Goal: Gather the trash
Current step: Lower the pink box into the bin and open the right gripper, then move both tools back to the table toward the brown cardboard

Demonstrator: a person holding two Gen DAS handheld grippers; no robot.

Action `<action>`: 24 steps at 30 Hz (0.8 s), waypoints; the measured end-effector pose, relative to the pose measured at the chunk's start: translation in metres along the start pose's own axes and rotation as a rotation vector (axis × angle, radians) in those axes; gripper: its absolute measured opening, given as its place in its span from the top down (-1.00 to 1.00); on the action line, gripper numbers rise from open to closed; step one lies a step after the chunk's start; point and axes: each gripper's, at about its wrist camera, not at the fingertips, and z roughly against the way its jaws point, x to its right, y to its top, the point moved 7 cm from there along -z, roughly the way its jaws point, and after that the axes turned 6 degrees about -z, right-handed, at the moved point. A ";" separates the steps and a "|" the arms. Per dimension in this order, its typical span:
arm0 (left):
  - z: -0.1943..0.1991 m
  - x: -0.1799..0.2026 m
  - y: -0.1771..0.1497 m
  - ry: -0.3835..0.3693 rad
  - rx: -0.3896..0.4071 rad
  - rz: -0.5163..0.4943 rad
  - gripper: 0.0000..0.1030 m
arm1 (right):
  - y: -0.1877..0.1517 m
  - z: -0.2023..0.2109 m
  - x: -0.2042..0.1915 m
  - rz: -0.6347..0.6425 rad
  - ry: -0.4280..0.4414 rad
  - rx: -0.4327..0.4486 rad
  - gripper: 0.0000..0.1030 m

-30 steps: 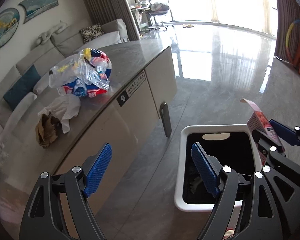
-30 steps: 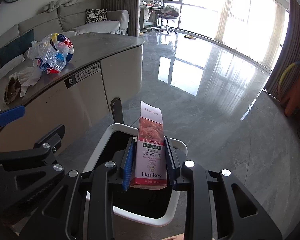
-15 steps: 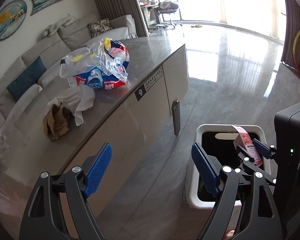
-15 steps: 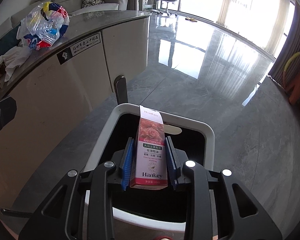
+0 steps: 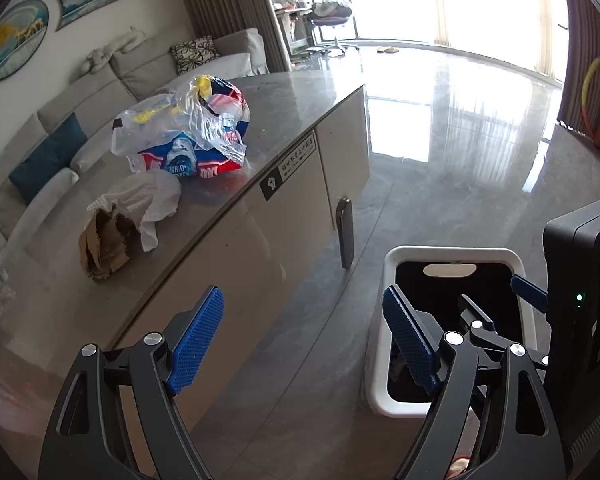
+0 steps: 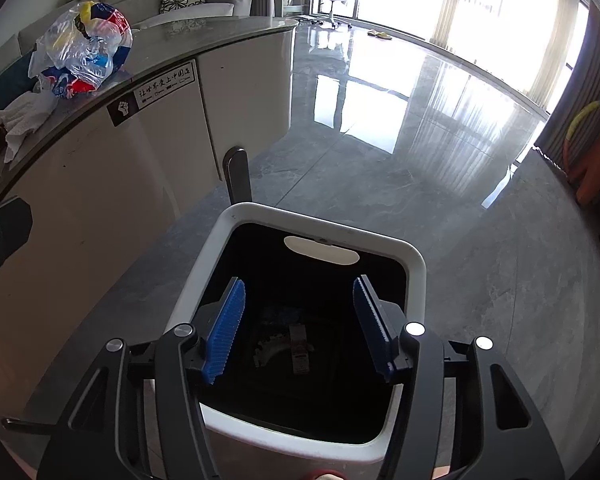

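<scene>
From my left camera, my left gripper (image 5: 304,340) is wide open and holds nothing. It hangs over the floor between the counter (image 5: 284,92) and the white bin (image 5: 380,344). On the counter sit a plastic bag of trash (image 5: 184,132), a white crumpled paper (image 5: 152,200) and a brown paper scrap (image 5: 104,244).

From my right camera, my right gripper (image 6: 300,324) hangs over the bin (image 6: 324,224), its jaws opening, nothing between them. A small box (image 6: 299,346) lies down inside the dark bin.
</scene>
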 end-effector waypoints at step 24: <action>0.016 -0.012 0.007 -0.028 0.038 0.043 -0.60 | 0.023 0.072 0.004 0.024 -0.038 0.160 -0.91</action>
